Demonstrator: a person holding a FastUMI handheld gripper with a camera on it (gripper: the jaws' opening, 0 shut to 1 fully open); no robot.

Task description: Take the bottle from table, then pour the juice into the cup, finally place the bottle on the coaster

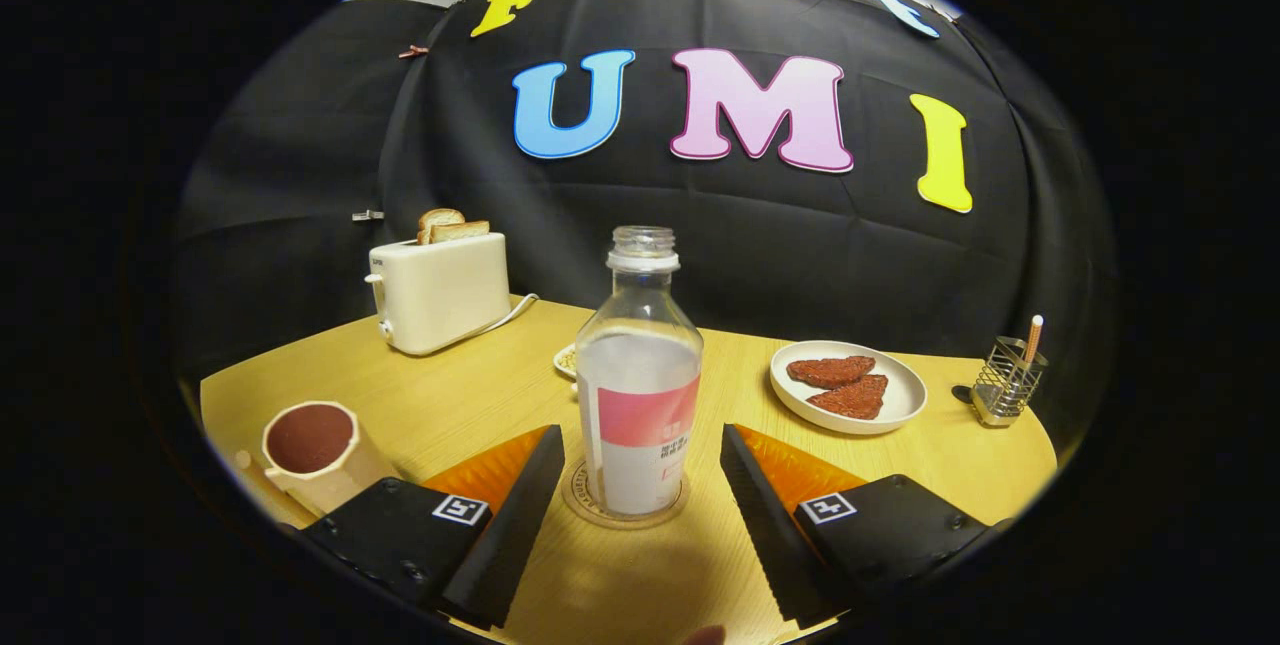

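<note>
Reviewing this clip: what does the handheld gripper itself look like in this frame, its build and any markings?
The gripper has two long, flat, wedge-like fingers whose inner faces look finely ridged. Each finger is mounted on a blocky housing with visible screws, and each housing carries a small square black-and-white fiducial tag on top. No cables or sleeve can be made out.

my gripper (640, 515) sits low over the table with its two fingers (520, 515) spread wide apart, one to each side, angled inward toward their tips. nothing is pressed between them and neither finger touches anything that i can see. both finger mounts carry a small square marker on top.
</note>
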